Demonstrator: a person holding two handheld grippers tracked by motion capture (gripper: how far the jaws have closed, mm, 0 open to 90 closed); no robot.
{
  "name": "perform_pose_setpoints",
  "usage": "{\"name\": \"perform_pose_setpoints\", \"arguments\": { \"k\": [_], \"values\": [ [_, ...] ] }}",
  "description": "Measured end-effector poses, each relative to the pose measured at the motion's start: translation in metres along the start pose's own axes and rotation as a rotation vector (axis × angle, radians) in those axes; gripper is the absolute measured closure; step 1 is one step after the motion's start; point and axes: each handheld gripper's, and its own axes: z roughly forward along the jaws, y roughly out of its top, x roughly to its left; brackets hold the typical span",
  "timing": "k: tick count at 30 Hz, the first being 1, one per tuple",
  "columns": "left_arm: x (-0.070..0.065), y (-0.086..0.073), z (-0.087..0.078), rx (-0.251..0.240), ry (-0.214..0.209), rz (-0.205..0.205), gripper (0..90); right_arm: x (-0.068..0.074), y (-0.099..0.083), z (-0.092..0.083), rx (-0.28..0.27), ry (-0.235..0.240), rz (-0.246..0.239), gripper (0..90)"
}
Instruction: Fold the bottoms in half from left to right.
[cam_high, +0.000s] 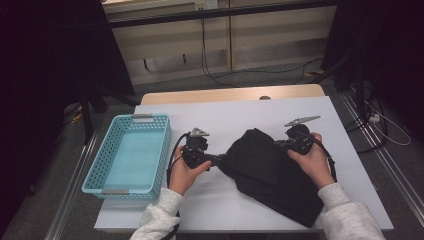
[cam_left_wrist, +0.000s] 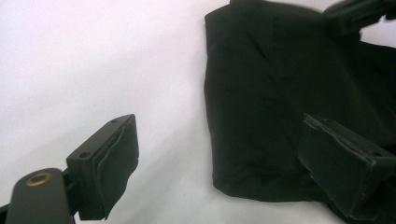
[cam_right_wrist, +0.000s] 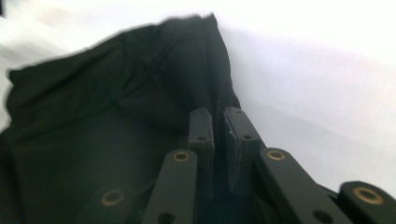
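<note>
White tabletop (cam_high: 225, 120) bore limp, light black cloth (cam_high: 270, 170); right gripper (cam_right_wrist: 218, 140) pinched its edge, left gripper (cam_left_wrist: 219, 154) gaped wide at a fold.

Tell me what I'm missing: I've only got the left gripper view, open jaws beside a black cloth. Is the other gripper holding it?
Observer: Yes. The right gripper is shut on the black cloth, pinching a fold at its far right side.
Operator: Anything else on the table?
Observer: A blue basket stands left of the left gripper, nothing in it.
Operator: Is the cloth spread flat?
Observer: No, it lies bunched and partly folded.
</note>
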Motion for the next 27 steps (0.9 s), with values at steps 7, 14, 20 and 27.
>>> {"name": "perform_pose_setpoints", "arguments": {
  "k": [7,14,20,27],
  "values": [
    [0.000,-0.002,0.002,0.017,0.008,0.009,11.7,0.005,-0.013,-0.002,-0.040,-0.071,-0.078,62.0],
    [0.002,-0.003,-0.002,0.018,0.017,0.011,10.9,0.019,-0.028,-0.023,-0.113,-0.057,-0.113,52.9],
    [0.002,-0.005,-0.003,0.030,0.019,0.009,10.7,0.041,-0.046,-0.027,-0.117,-0.002,-0.140,50.2],
    [-0.003,-0.004,0.000,0.034,0.021,0.022,10.2,0.051,-0.058,-0.025,-0.109,0.049,-0.134,48.5]
  ]
}}
